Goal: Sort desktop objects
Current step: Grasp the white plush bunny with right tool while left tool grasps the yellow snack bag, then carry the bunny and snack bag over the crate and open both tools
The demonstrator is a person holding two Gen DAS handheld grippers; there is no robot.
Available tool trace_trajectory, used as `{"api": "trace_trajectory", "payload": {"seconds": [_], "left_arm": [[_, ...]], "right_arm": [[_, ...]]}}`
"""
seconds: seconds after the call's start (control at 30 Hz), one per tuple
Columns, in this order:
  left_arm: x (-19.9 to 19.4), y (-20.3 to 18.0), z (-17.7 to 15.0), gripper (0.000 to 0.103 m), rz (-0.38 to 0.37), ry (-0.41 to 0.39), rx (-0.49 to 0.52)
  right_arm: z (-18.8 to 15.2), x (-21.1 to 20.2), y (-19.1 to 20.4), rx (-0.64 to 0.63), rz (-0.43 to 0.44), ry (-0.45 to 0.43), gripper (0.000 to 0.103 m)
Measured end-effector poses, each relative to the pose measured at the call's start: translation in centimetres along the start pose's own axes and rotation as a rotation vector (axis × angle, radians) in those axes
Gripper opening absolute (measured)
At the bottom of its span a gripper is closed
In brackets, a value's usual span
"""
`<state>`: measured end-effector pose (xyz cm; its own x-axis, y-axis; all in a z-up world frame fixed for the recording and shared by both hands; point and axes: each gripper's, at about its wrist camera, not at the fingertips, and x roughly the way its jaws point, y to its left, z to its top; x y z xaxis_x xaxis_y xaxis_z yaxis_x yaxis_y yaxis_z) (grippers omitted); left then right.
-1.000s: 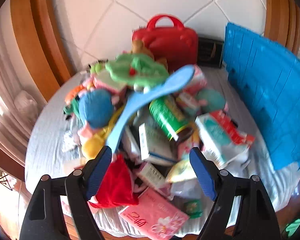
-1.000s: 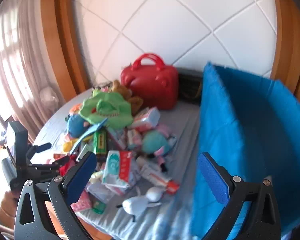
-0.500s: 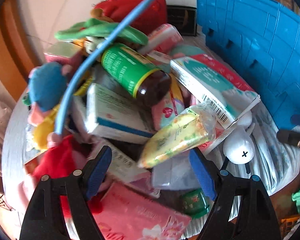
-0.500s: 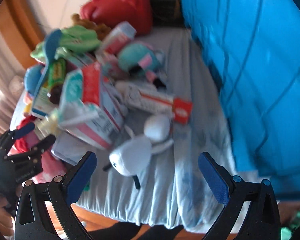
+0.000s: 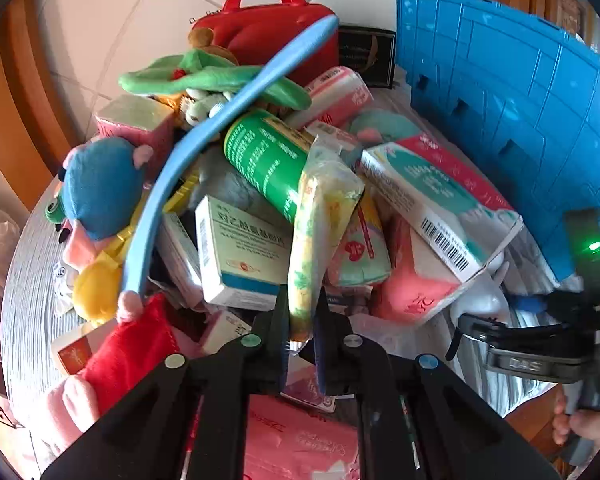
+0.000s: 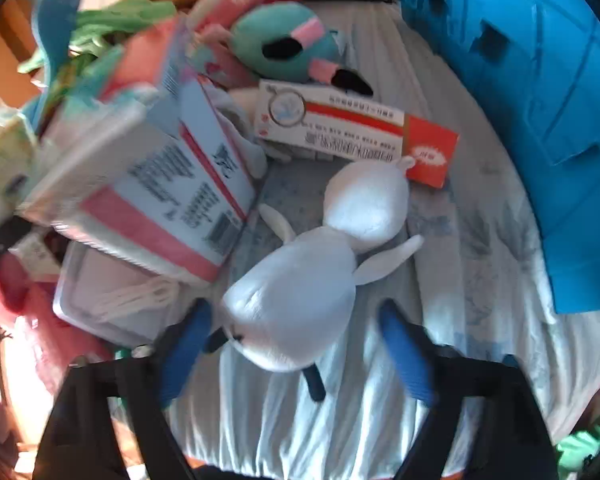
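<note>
Yellow-green crinkly plastic-wrapped tissue pack (image 5: 320,232): left gripper (image 5: 302,334) is pinched shut on its lower end, at the near edge of the pile. Probably light and squashy with slippery film, so grip across the body.

Right gripper (image 6: 296,344) is closing around the white soft plush toy (image 6: 300,292) on the grey cloth; pads not pressing yet. Soft, light; take the fat body.

Blue plastic crate (image 5: 520,128) stands beyond.

1. a barcode stands on the side of the white and teal carton (image 5: 440,204).
2. chinese print covers the red-and-white medicine box (image 6: 352,132), too small to read.
3. the green bottle (image 5: 268,160) label is illegible.
</note>
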<state>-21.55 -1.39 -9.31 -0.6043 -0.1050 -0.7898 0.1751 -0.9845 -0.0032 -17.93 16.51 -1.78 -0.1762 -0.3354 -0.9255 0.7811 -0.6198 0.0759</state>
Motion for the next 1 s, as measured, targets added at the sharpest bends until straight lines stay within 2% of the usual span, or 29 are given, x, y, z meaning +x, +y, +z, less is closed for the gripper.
{"api": "trace_trajectory", "payload": {"seconds": [0.1,0.2,0.5,0.67,0.77,1.0], "left_arm": [[-1.2,0.2,0.3,0.01,0.007,-0.023,-0.002],[-2.4,0.5,1.1,0.01,0.015,-0.051,-0.016],[-6.6,-1.1,3.6,0.01,0.026,-0.15,-0.021],[-8.8,-3.7,5.7,0.01,0.023,-0.219,-0.003],[-10.0,-5.9,7.2,0.01,-0.005,-0.251,0.008],[-11.6,-13.3,11.3,0.01,-0.07,-0.312,0.051]], "right_arm": [[0.0,-0.2,-0.1,-0.002,0.016,0.002,0.06],[0.0,-2.5,-0.5,0.008,0.052,-0.041,0.058],[1.1,-14.8,-1.0,-0.055,0.086,-0.301,0.058],[2.1,-21.5,-2.1,-0.088,0.092,-0.456,0.059],[2.8,-25.3,-3.2,-0.104,0.083,-0.54,0.059],[4.3,-31.2,-8.5,-0.109,0.008,-0.65,0.059]]}}
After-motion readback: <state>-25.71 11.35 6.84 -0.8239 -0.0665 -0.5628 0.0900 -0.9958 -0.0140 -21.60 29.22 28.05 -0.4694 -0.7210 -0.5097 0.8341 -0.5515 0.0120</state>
